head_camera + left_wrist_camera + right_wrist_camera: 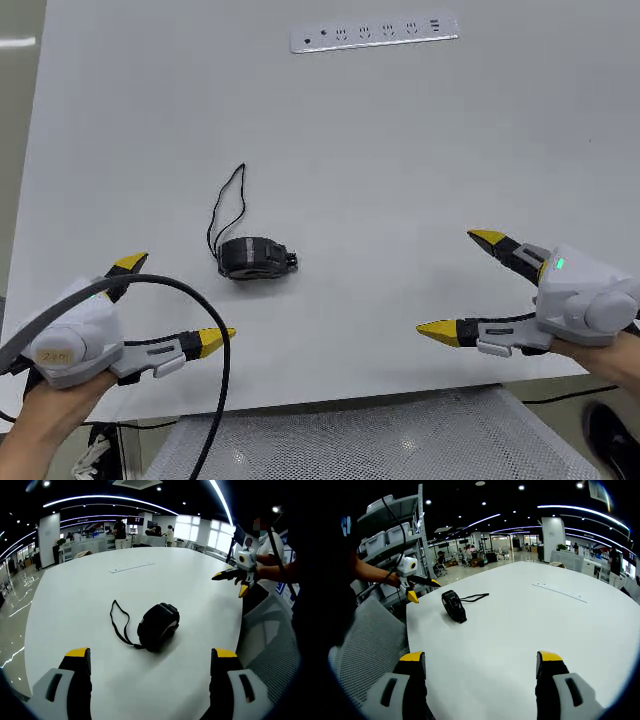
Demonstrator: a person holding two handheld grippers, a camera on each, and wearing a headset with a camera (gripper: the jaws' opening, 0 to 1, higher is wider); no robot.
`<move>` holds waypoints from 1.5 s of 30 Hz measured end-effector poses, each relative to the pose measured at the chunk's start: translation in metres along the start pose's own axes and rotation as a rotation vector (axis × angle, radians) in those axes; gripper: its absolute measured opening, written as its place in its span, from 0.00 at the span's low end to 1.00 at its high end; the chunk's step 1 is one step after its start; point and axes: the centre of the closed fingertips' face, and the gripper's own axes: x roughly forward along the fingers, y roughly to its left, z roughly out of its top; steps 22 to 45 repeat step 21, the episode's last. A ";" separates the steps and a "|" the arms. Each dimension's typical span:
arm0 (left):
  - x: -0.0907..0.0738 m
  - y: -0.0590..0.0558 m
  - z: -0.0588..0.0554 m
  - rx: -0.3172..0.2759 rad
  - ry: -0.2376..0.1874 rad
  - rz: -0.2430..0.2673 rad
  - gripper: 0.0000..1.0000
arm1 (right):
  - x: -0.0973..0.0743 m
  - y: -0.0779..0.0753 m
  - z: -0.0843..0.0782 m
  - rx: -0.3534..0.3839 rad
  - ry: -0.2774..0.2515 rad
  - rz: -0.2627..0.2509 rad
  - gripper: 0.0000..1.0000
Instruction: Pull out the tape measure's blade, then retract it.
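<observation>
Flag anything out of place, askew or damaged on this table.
Nothing stands out. The tape measure sits intact on the white table, its strap trailing loosely toward the power strip on the far side. The left gripper and right gripper hover open, clear of it.

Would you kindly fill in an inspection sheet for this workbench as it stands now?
Surface: white tabletop.
Job's things: black round tape measure lying on it, no blade drawn out; black cord loop trailing behind.
Clutter: white power strip near the far edge.
Grippers: left gripper and right gripper open, empty, apart from the tape measure.
Cables: black cable arching by the left gripper.
Surroundings: grey mesh seat at the near edge; open office.
</observation>
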 end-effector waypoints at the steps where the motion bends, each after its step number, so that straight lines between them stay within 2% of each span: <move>1: 0.000 0.000 0.000 0.001 -0.002 0.000 0.99 | 0.000 0.000 0.000 0.000 0.000 0.000 0.93; 15: -0.001 -0.003 0.000 0.022 0.007 -0.007 0.99 | 0.000 0.001 0.002 -0.003 0.001 0.005 0.92; 45: 0.000 -0.003 -0.001 0.023 0.008 -0.010 0.99 | -0.001 0.001 0.003 -0.003 0.001 0.003 0.92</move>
